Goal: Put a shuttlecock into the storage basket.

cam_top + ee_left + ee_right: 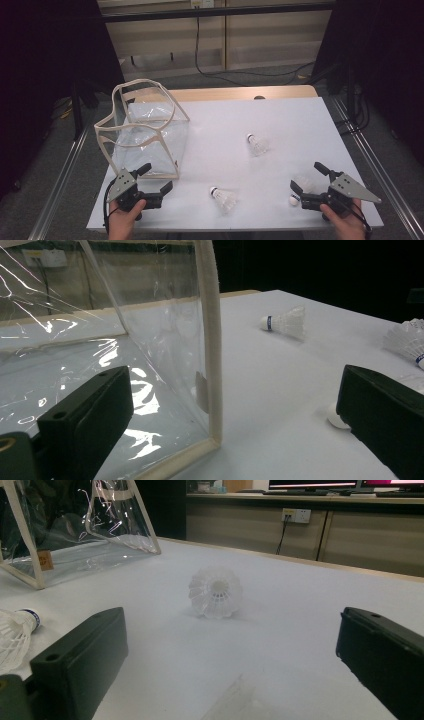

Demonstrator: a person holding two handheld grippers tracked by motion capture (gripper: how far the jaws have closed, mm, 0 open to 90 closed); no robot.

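Bag [150, 131] edge [212, 340] between open left fingers [85, 425].

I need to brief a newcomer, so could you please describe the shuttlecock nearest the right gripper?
Start at the white table and go to its near right corner. There the right gripper stands open around a white shuttlecock; the other two lie alone, farther left.

Clear bag [145, 131], three shuttlecocks [223, 198], open grippers [158, 180]
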